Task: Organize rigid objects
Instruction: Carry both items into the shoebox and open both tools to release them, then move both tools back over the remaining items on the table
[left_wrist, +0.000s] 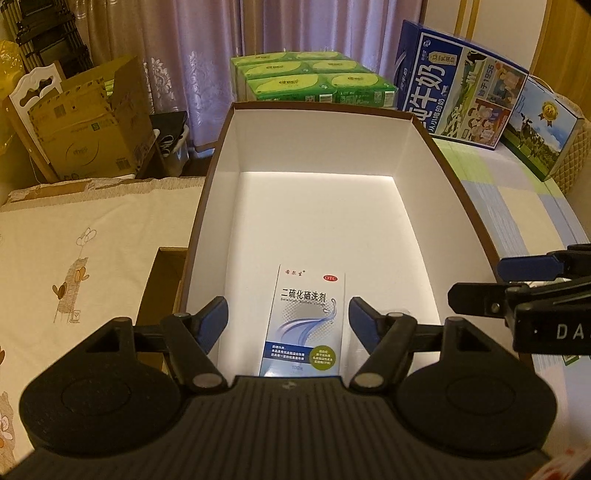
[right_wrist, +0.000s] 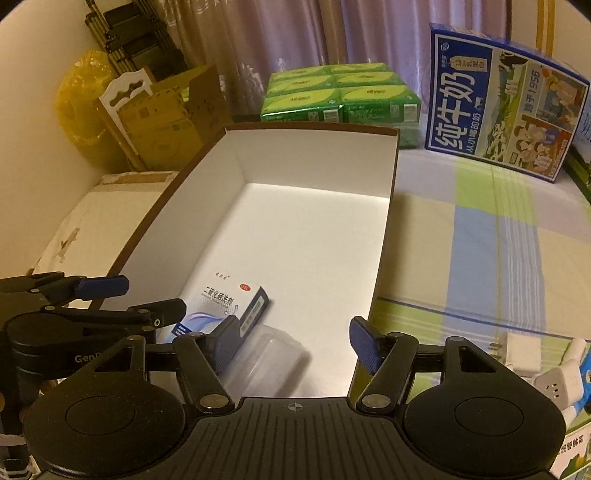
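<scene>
A large brown box with a white inside (left_wrist: 413, 155) (right_wrist: 384, 236) lies on the bed. A blue-and-white medicine carton (left_wrist: 304, 321) (right_wrist: 221, 306) lies flat on its floor at the near end. A clear plastic case (right_wrist: 269, 354) lies beside the carton. My left gripper (left_wrist: 288, 317) is open above the carton, one finger on each side, not touching it. My right gripper (right_wrist: 293, 343) is open over the clear case at the box's near end. Each gripper shows in the other's view (left_wrist: 498, 284) (right_wrist: 147, 299).
Green tissue packs (left_wrist: 314, 79) (right_wrist: 340, 92) and a blue milk carton (left_wrist: 461, 85) (right_wrist: 506, 99) stand beyond the box. Cardboard boxes (left_wrist: 88, 118) sit far left. White plugs (right_wrist: 546, 369) lie on the striped bedspread at right. A cream cloth (left_wrist: 74, 258) covers the left.
</scene>
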